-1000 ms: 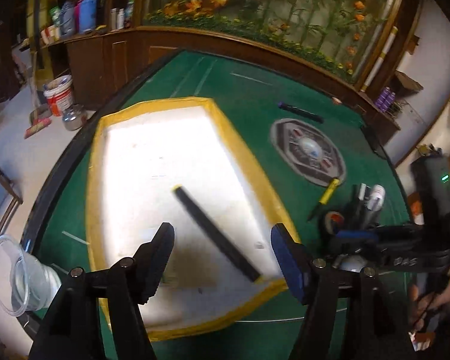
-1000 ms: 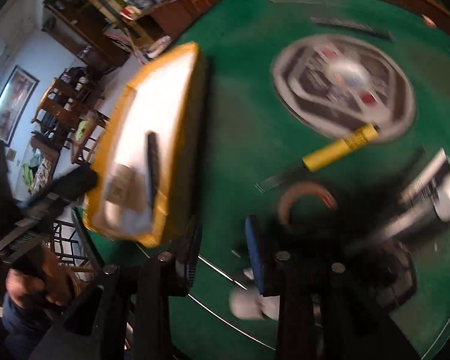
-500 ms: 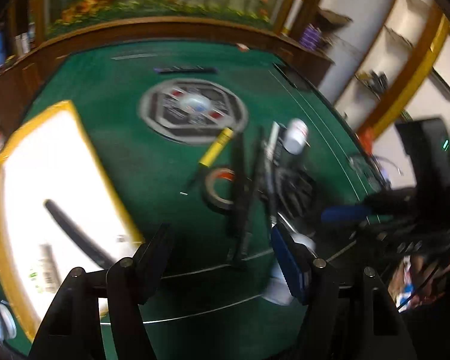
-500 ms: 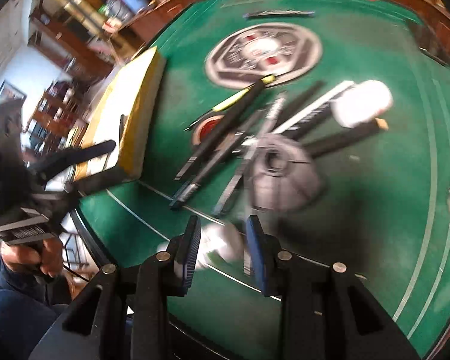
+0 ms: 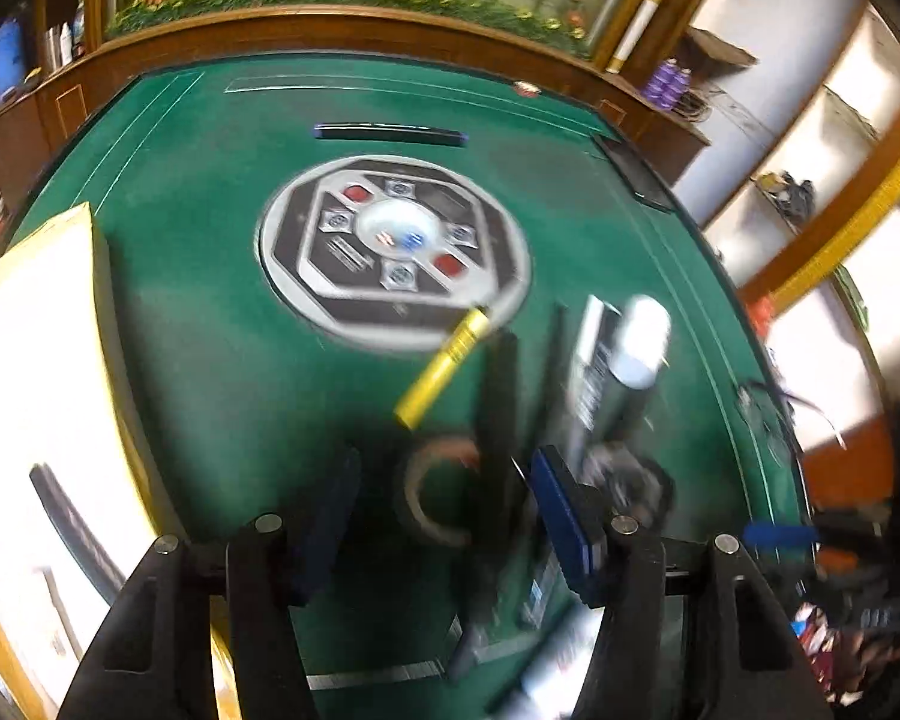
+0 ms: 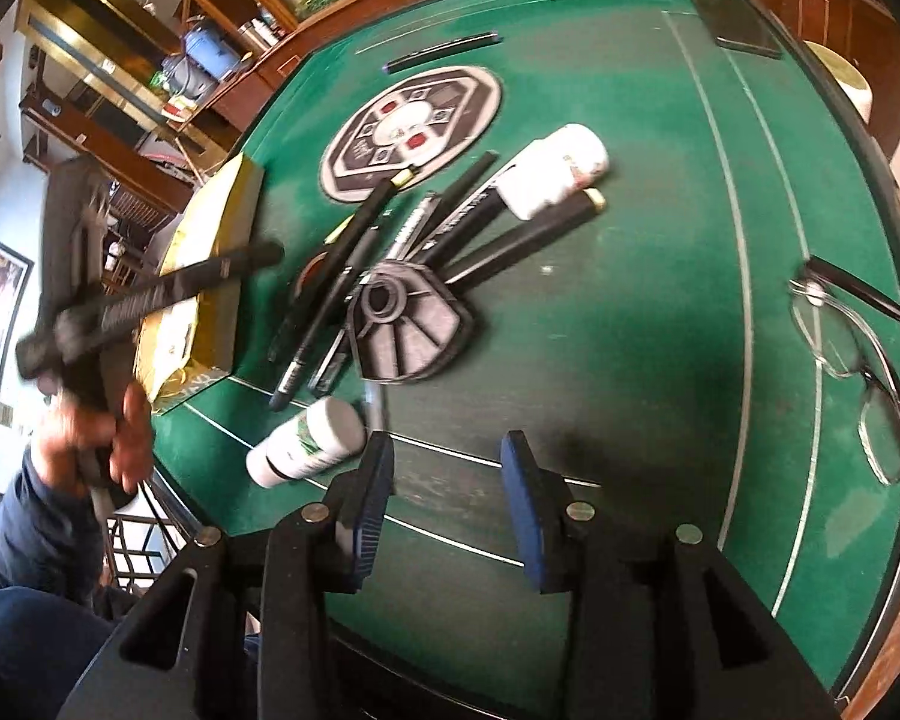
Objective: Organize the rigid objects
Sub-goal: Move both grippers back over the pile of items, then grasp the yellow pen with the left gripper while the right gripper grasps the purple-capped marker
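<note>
Clutter sits heaped on the green worktop [image 6: 630,312], and both claws hang over it with nothing between their fingers. Left claw [image 5: 444,516] is wide open, its blue pads spread either side of a roll of tape [image 5: 432,492] and a long black stick [image 5: 498,420] that runs up between them; the view is blurred, so I cannot tell whether a pad touches anything. Just beyond lies a yellow marker [image 5: 444,367], its far tip reaching the rim of the round grey emblem [image 5: 390,252] at the worktop's centre. Right of the stick, a white bottle [image 5: 642,342] lies among more dark sticks.

Right claw [image 6: 447,516] is open too, parted over bare green felt near the edge. Just off its left finger lies a small white bottle with a green label [image 6: 309,444]. Further in, a fan of black pens and sticks [image 6: 354,276] overlaps a grey ribbed plastic piece [image 6: 405,330]; a larger white bottle [image 6: 555,177] rests at the far end of that fan. Glasses [image 6: 858,354] lie well apart at the right.

At the left of the worktop stands the yellow-edged box [image 6: 222,264], and in the left view one black stick [image 5: 72,528] already lies inside it on the white bottom. A thin dark bar [image 5: 390,133] lies alone beyond the emblem.
</note>
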`<action>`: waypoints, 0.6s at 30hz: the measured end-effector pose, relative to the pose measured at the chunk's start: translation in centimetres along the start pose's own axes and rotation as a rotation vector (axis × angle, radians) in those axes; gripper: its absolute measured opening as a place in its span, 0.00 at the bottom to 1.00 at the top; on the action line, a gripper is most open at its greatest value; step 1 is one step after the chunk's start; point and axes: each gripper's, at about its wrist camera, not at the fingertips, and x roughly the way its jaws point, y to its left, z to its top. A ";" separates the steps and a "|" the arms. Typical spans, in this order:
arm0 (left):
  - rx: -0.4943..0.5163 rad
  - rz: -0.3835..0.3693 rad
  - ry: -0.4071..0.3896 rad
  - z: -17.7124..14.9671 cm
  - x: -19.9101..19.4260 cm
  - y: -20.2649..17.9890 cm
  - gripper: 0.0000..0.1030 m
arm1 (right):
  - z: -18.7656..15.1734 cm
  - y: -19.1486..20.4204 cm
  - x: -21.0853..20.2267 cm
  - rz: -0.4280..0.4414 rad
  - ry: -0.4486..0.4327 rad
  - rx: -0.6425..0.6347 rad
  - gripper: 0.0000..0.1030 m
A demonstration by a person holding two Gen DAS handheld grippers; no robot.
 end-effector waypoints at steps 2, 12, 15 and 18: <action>0.041 0.053 0.041 1.6 1.8 0.1 0.61 | 0.0 -0.7 -0.1 0.004 0.000 0.010 0.36; 0.246 0.183 0.124 3.3 7.0 -1.9 0.43 | 0.5 -3.1 -0.8 -0.003 0.003 0.001 0.36; 0.222 0.191 0.101 3.5 6.7 -1.8 0.09 | 1.2 -3.3 -0.9 -0.008 0.005 -0.019 0.36; 0.142 0.199 0.085 3.3 6.1 -0.7 0.08 | 2.8 -3.0 -1.2 -0.012 0.005 -0.065 0.36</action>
